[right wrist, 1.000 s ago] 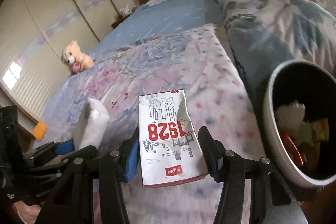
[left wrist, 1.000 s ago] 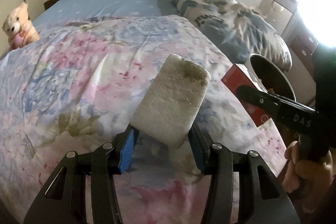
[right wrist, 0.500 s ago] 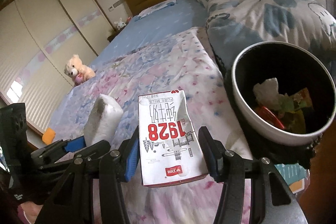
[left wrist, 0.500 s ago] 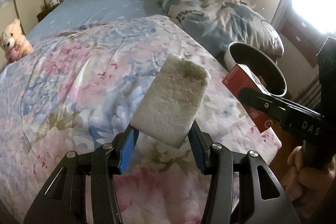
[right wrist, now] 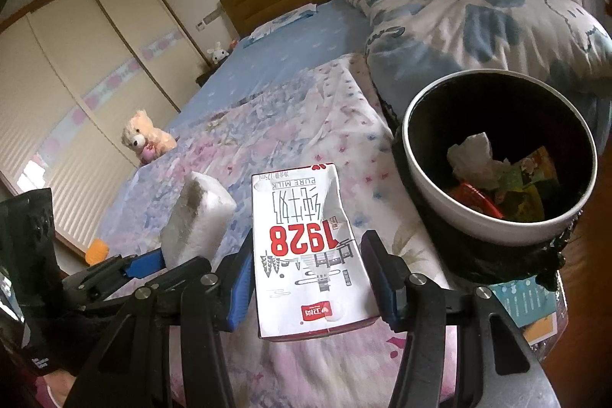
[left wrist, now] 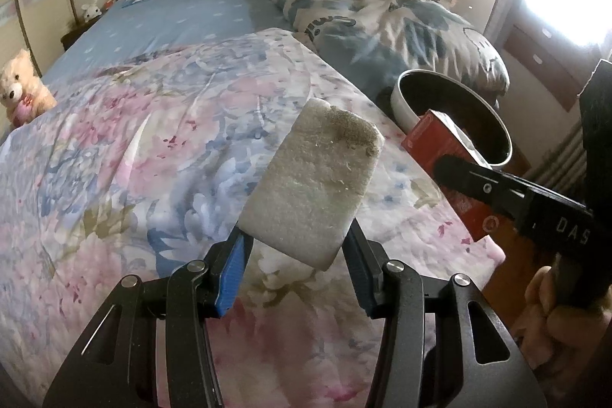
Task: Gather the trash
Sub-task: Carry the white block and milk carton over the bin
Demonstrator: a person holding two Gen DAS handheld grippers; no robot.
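Far off to the left of both tools, a teddy bear (left wrist: pixel 23 85) sits on the floral quilt (left wrist: pixel 126 148), no part of the job. The left gripper (left wrist: pixel 296 264) has its blue pads clamped on the lower end of a white foam block (left wrist: pixel 315 178), dirty grey at its far corner, which sticks up and forward from the jaws above the quilt. To the right of it the right gripper (right wrist: pixel 306 280) is closed on a flattened milk carton (right wrist: pixel 306 247), white with red "1928" print, pinched by its two long edges and jutting out ahead of the fingers. Further right, ahead of and just beside that tool's right finger, stands the white-rimmed trash bin (right wrist: pixel 428 190) lined with a black bag, at the foot corner of the bed; crumpled tissue (right wrist: pixel 472 155) and coloured wrappers already lie in its bottom. Both pieces of trash are picked up, so the step in hand looks like the carry to the bin. The next move probably calls for swinging the carton rightward until it is over the bin's mouth, then spreading the jaws so it falls clear of the rim; the foam block has farther to travel and would follow, without the two tools knocking together.
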